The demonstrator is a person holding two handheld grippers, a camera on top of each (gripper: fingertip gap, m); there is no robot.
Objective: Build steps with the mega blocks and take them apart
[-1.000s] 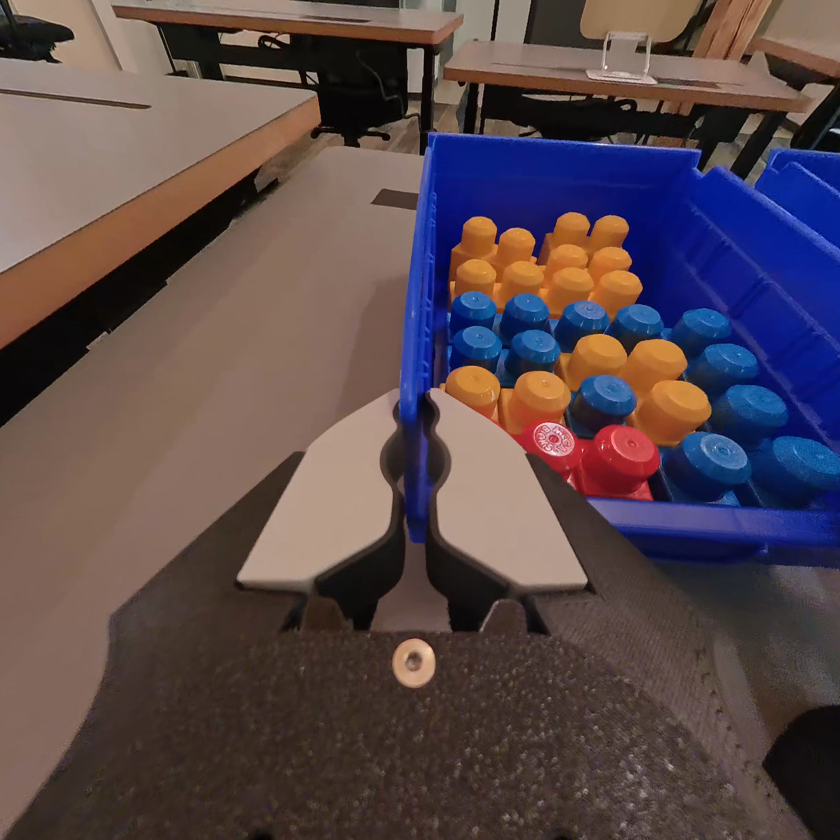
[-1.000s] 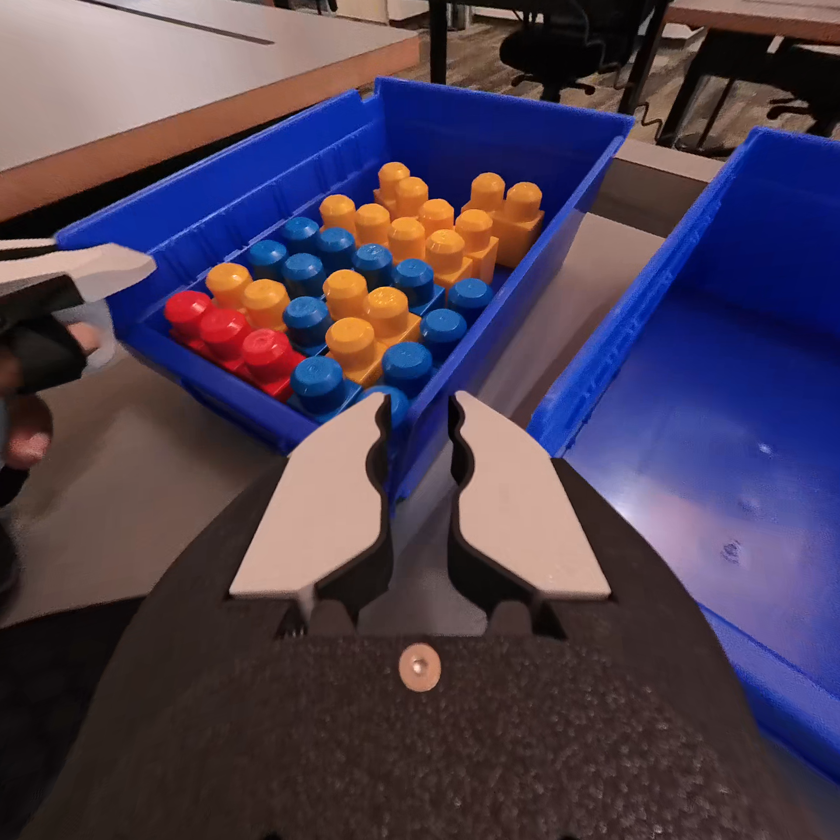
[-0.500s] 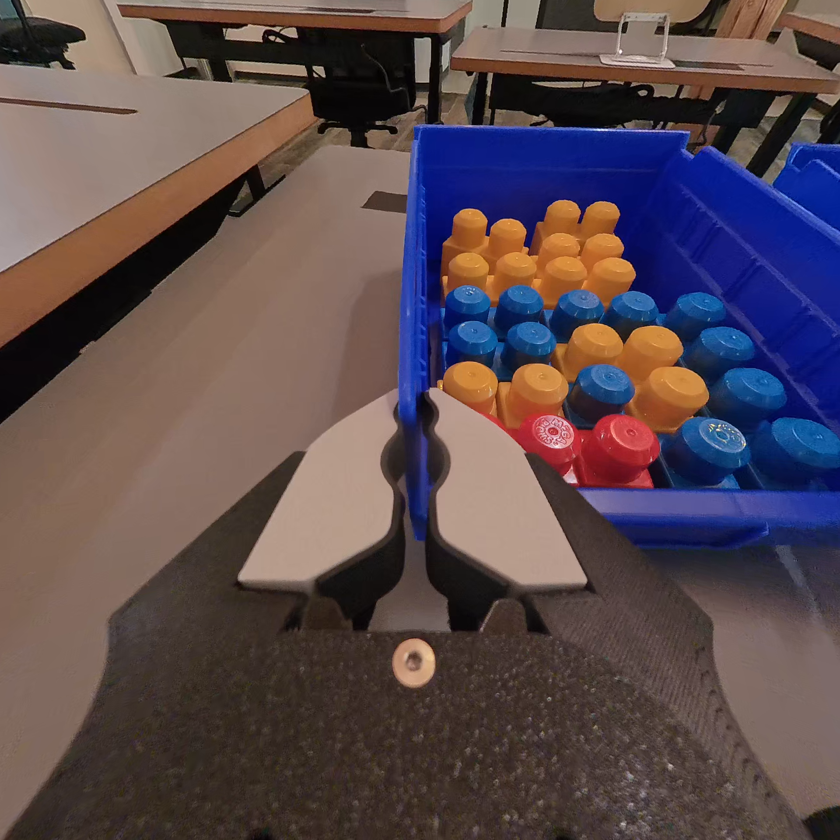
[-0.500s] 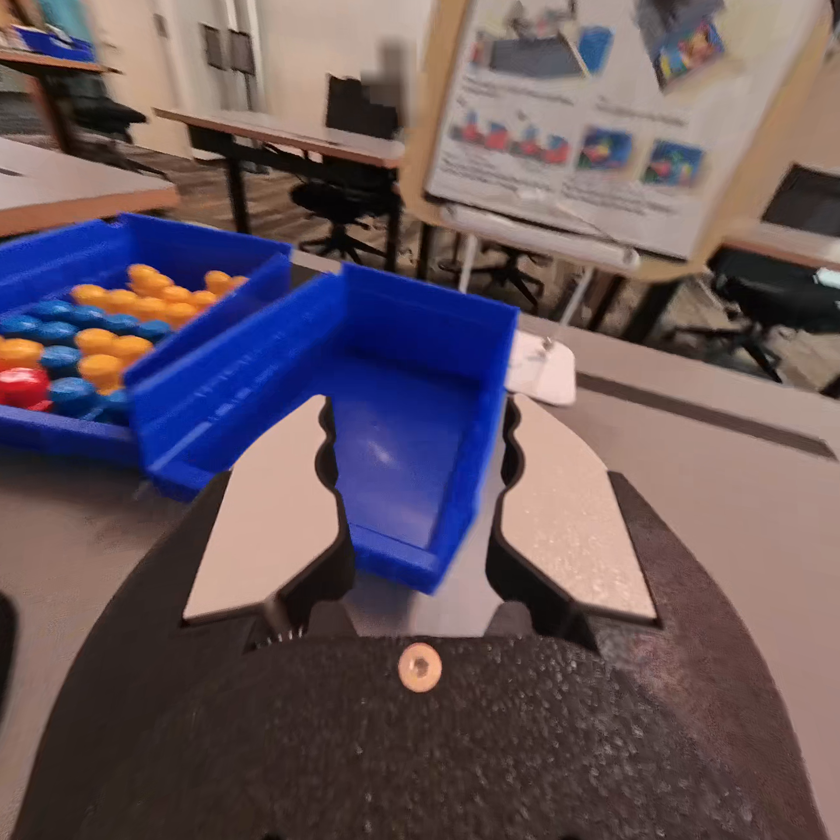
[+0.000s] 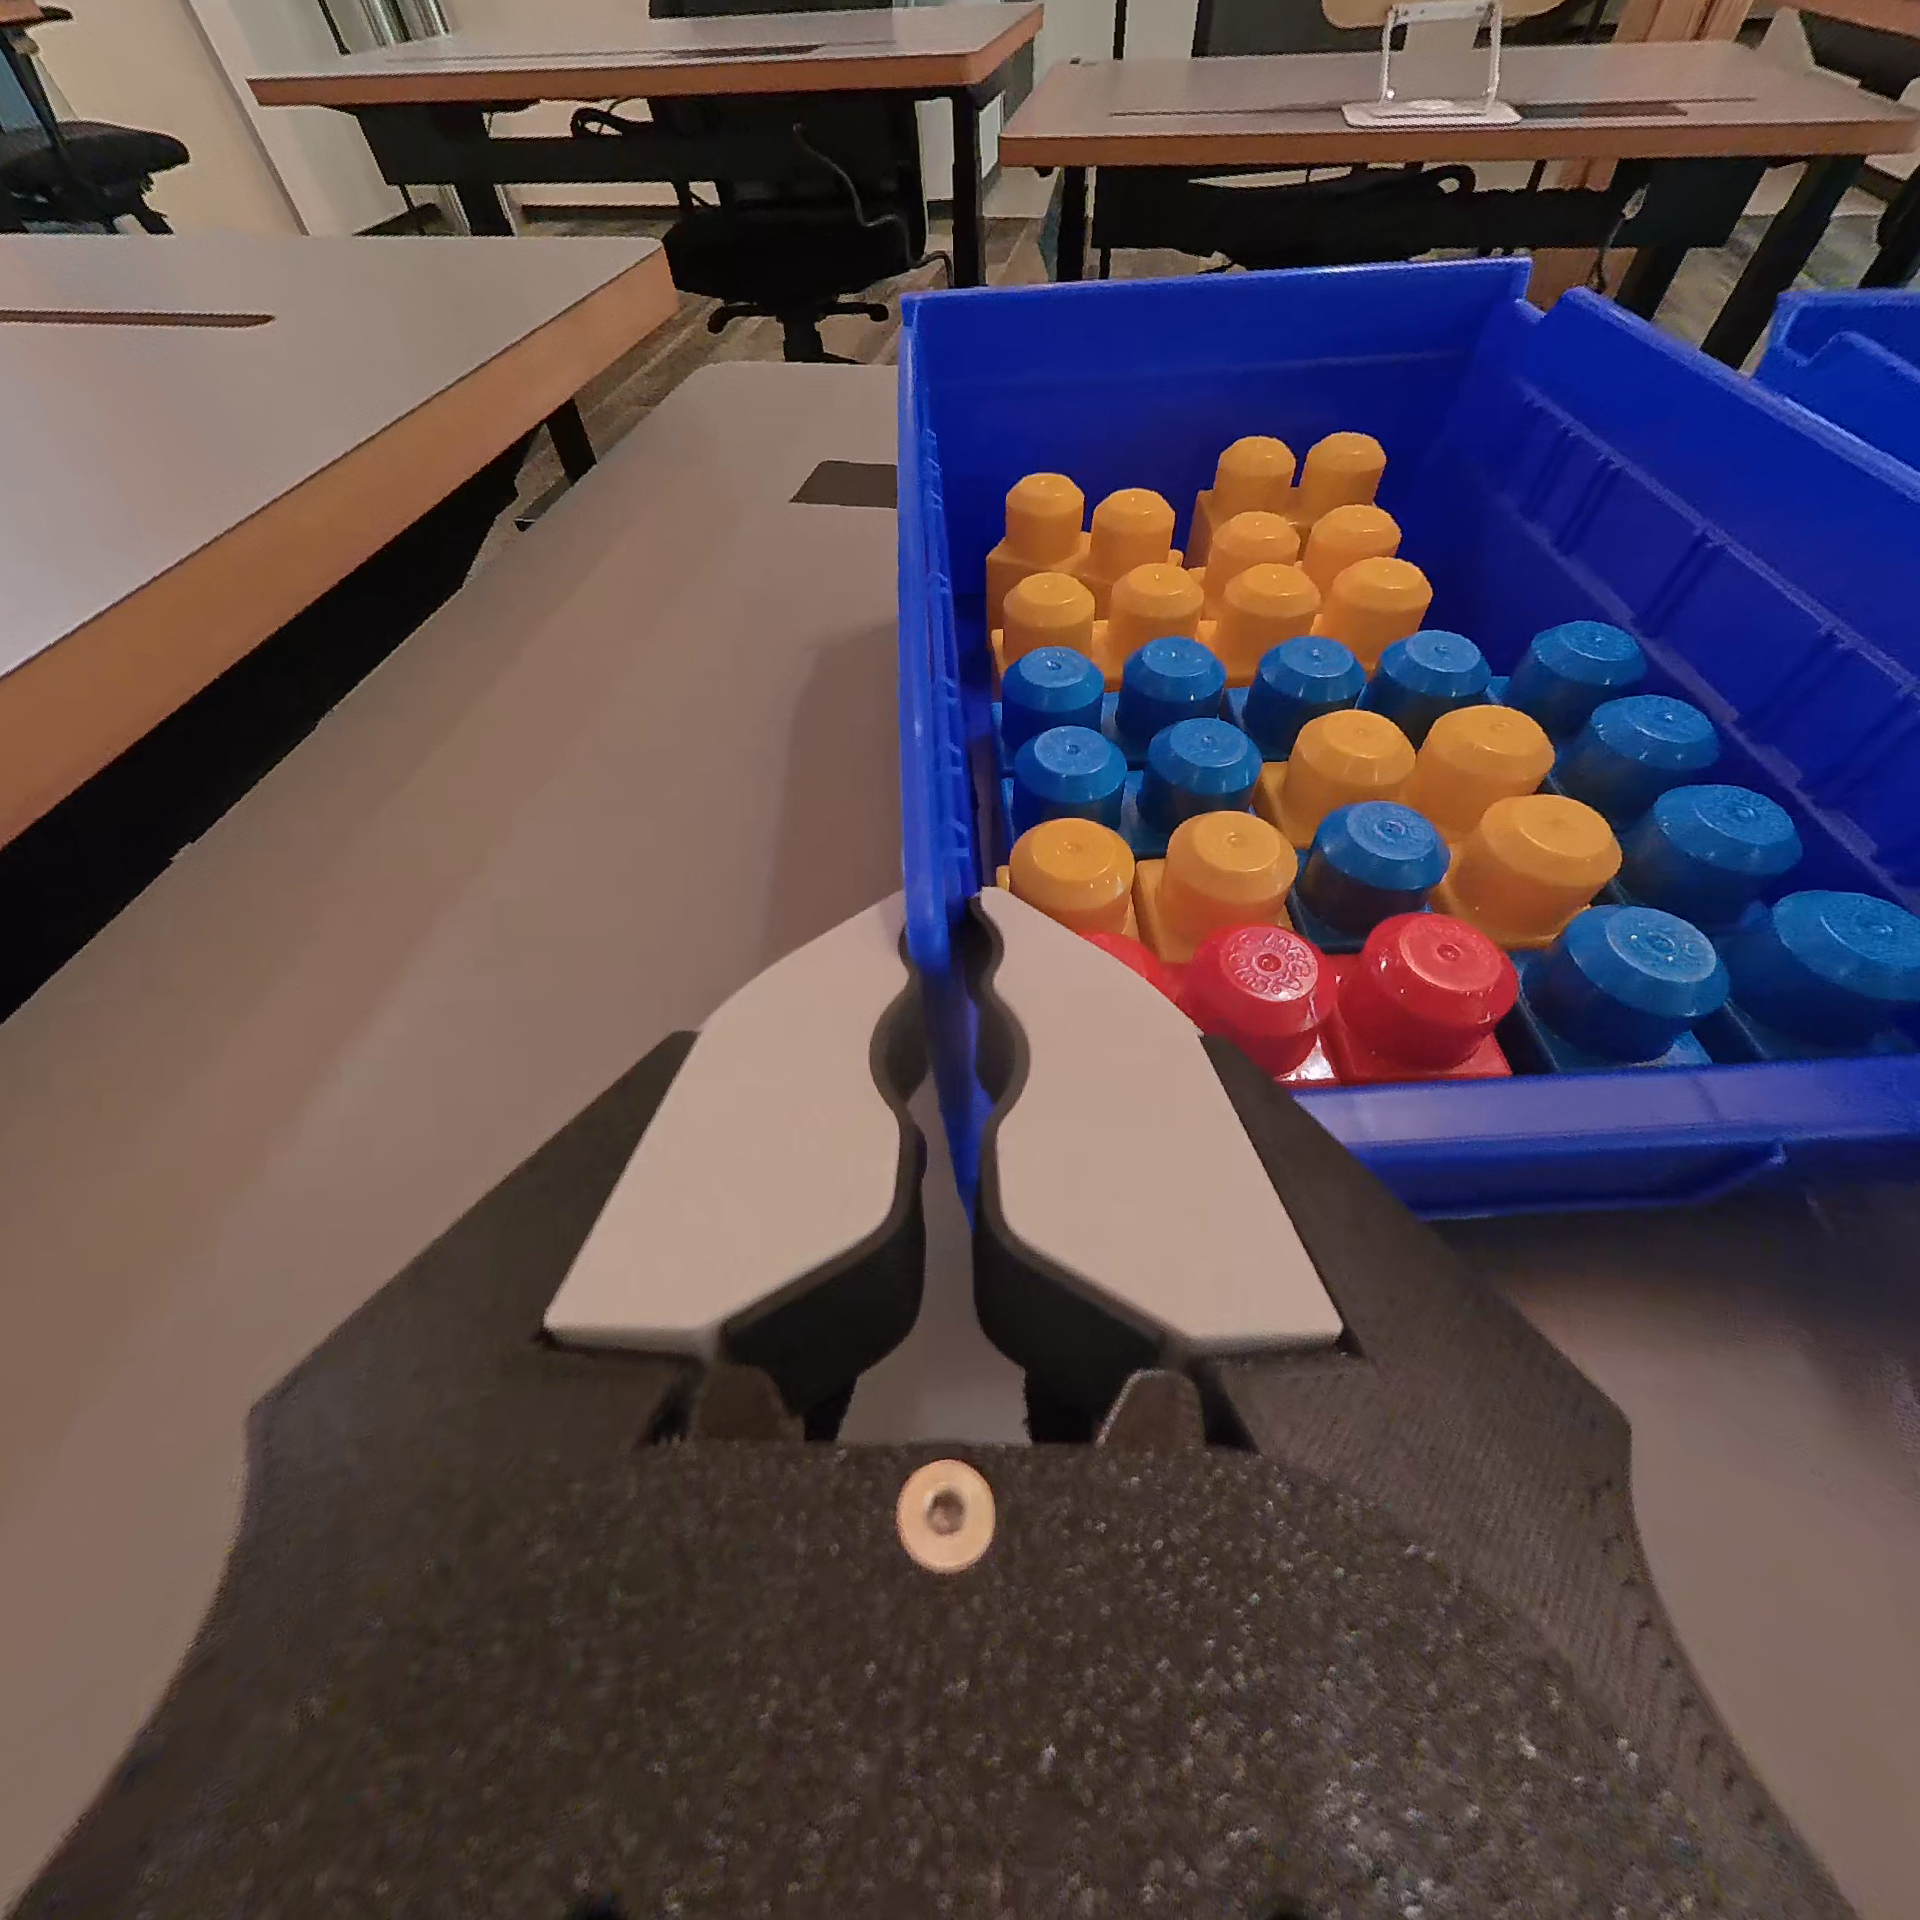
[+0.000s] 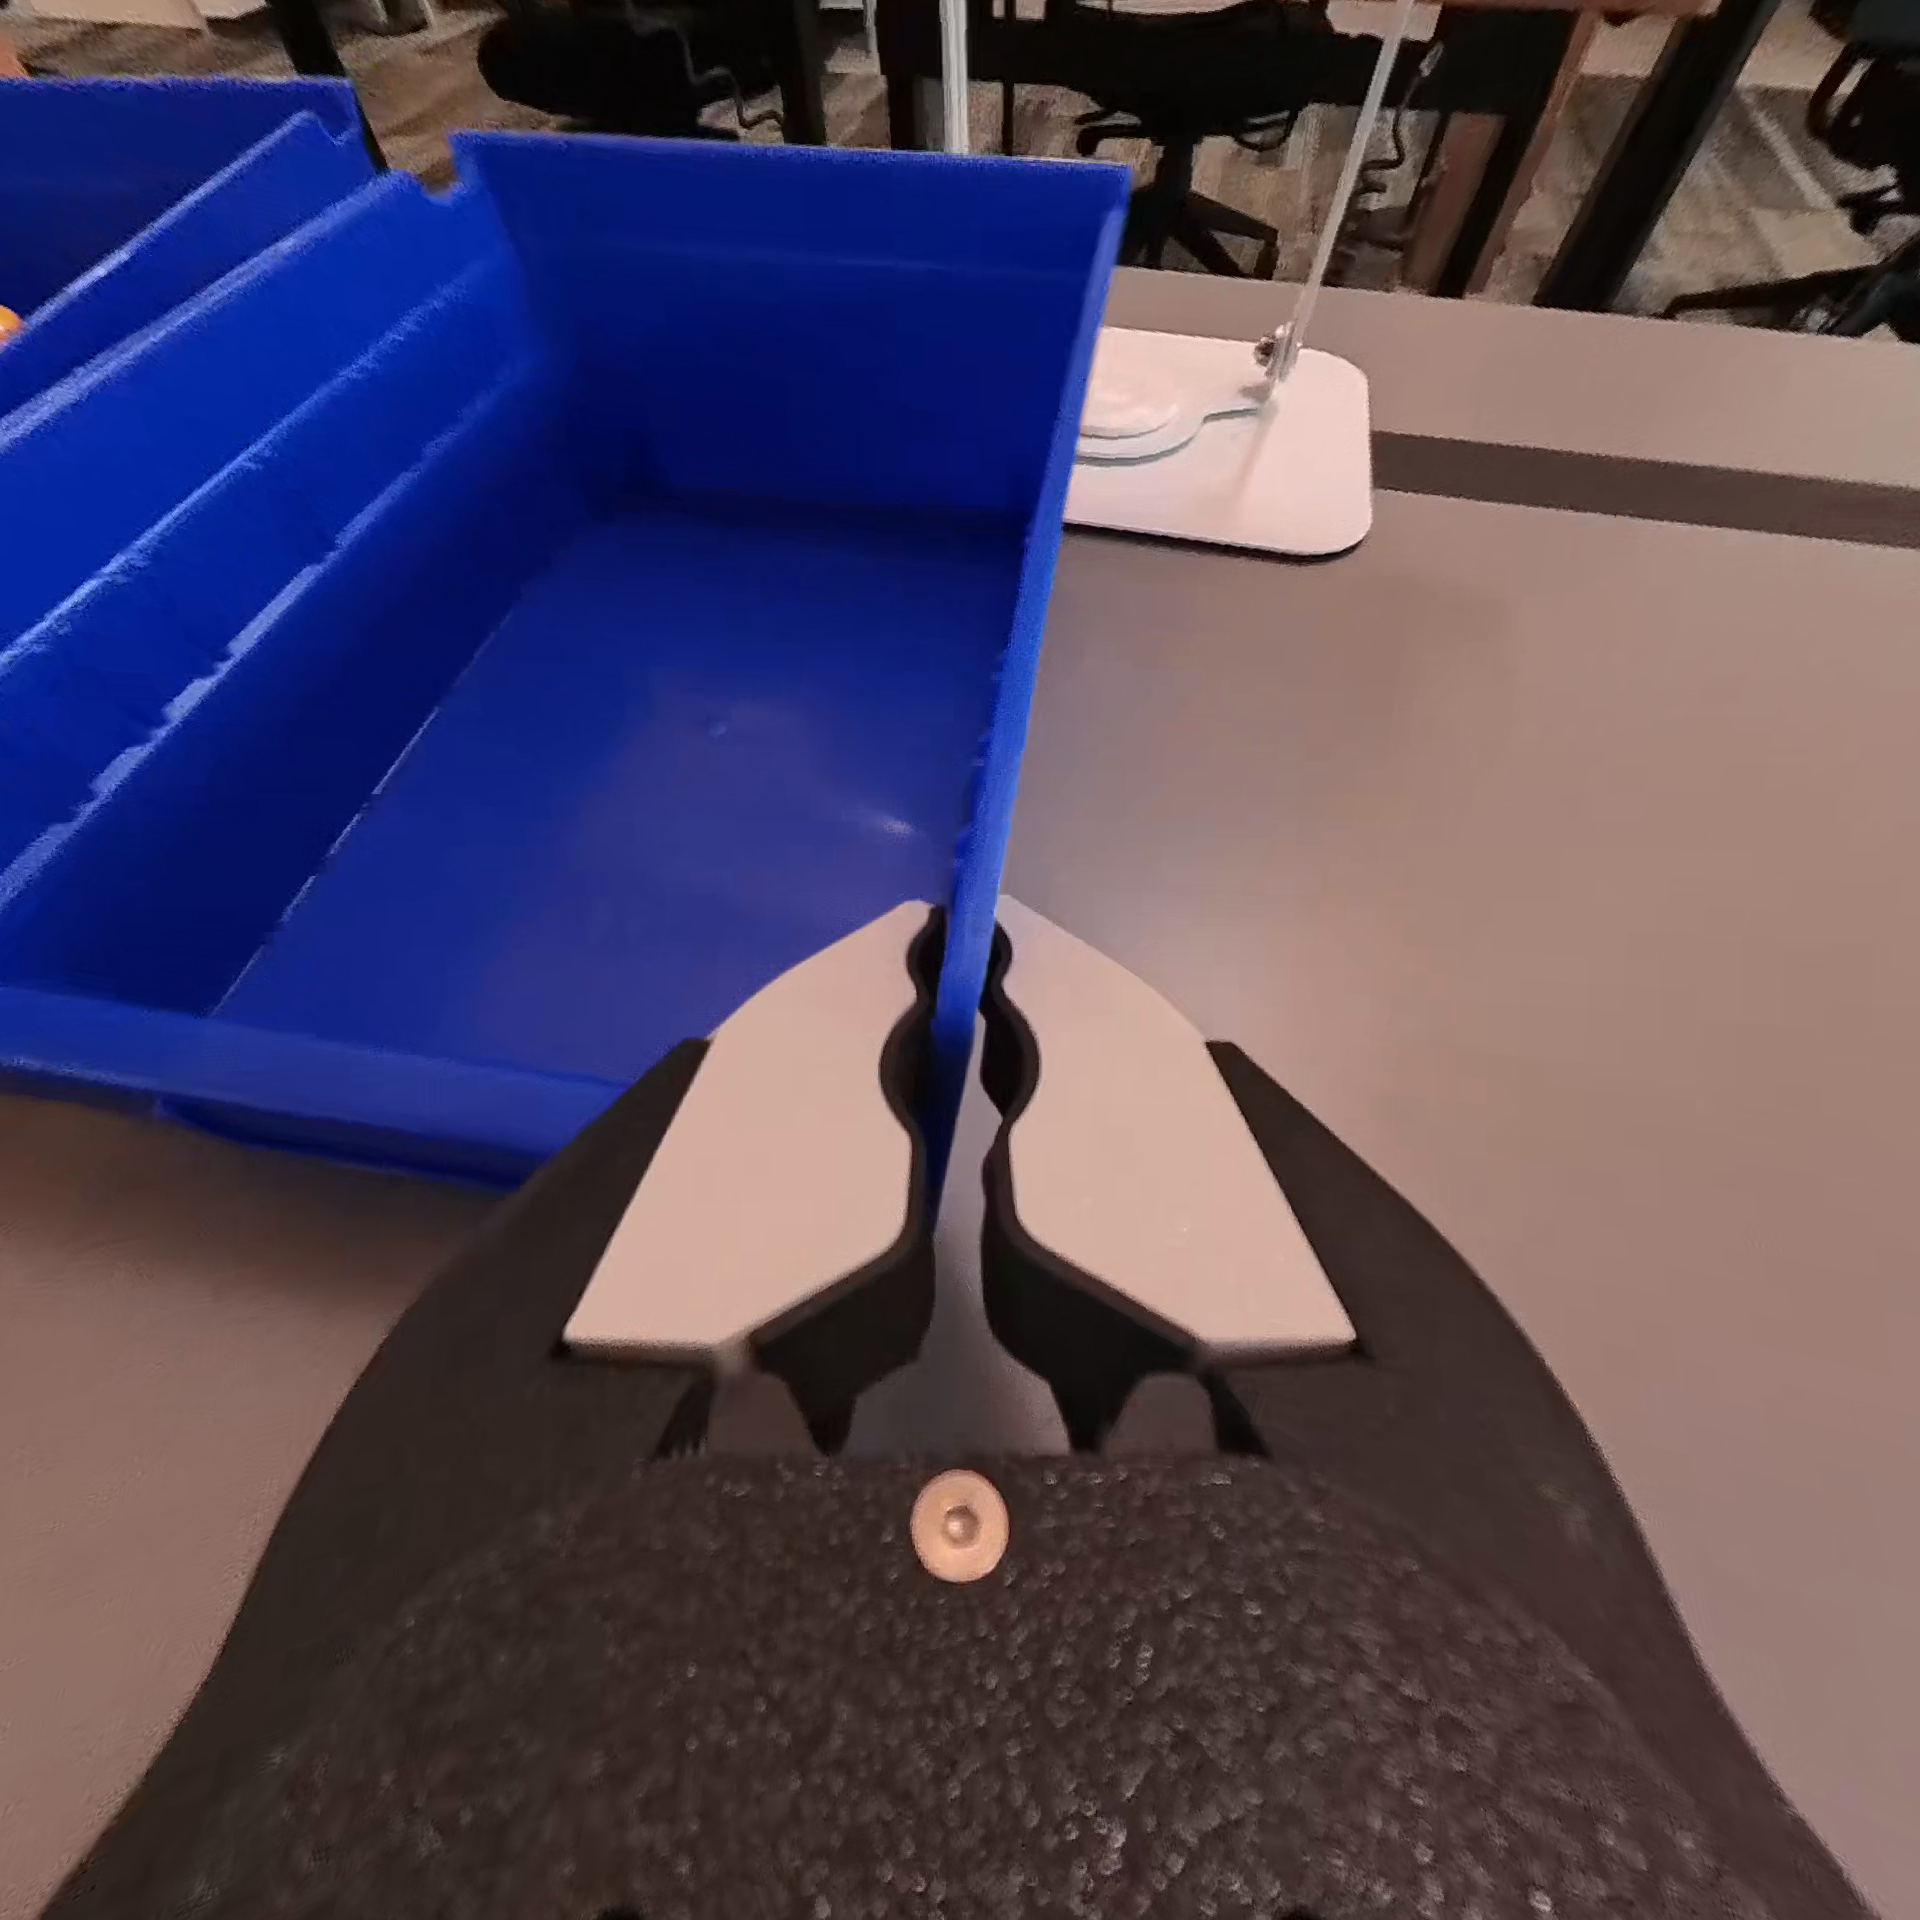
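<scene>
The left claw (image 5: pixel 943 925) is pinched narrow on the left side wall of the full blue bin (image 5: pixel 1195 343), one finger outside it and one inside. The mega blocks (image 5: pixel 1340 769) sit just ahead and to the right of that claw, packed studs-up in orange, blue and red, with the red block (image 5: pixel 1351 997) nearest, almost touching the inner finger. The bin's long axis runs straight away from the claw, so the rows stretch forward.

The right claw (image 6: pixel 962 925) is likewise closed thin on the right side wall of the empty blue bin (image 6: pixel 790 343), whose length also runs away from it. From that claw the blocks lie well off to the left, beyond the empty bin's far wall, nearly out of sight.

So the left claw is plainly the nearer to the blocks. I'd judge neither can lift one until it lets go of its wall; nothing is built on the tabletop (image 5: pixel 520 831) yet.
</scene>
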